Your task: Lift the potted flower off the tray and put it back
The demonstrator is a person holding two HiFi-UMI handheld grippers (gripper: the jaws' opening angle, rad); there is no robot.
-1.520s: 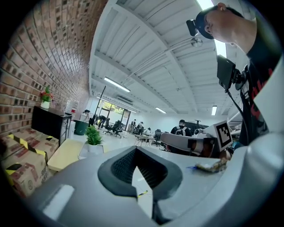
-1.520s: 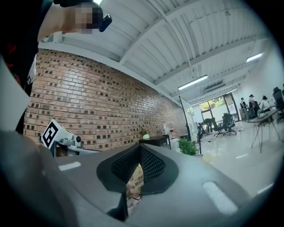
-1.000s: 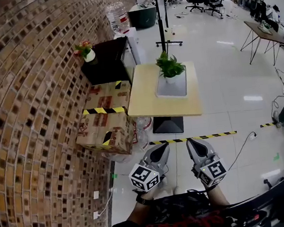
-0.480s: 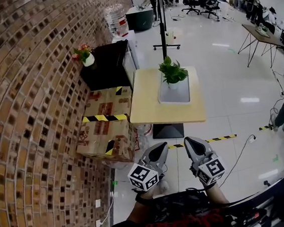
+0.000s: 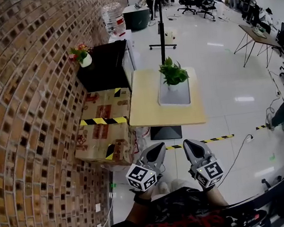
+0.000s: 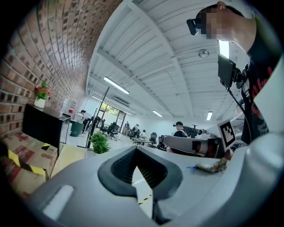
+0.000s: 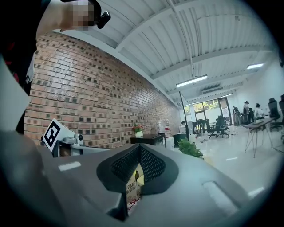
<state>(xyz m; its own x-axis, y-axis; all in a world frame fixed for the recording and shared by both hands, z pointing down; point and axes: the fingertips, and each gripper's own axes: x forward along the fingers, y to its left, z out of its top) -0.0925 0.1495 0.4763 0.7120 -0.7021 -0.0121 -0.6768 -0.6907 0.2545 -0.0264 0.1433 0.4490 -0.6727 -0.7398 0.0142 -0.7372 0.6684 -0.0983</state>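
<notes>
One potted flower (image 5: 172, 73) stood at the far end of the one tray (image 5: 174, 97), on the single desk (image 5: 145, 105). The two tools were well apart from it. The left tool (image 5: 159, 148) and the right tool (image 5: 188, 145) were both clenched, with nothing between the jaws. A second small flower pot (image 5: 81, 54) stood on a black cabinet (image 5: 105, 65).

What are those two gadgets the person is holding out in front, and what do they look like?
The left tool and right tool are matching light-grey plastic wedges tapering to a point, with black ribbed pads lining the inside. Each carries a white cube printed with black square markers at its rear. The person wears a dark top with red print.
</notes>
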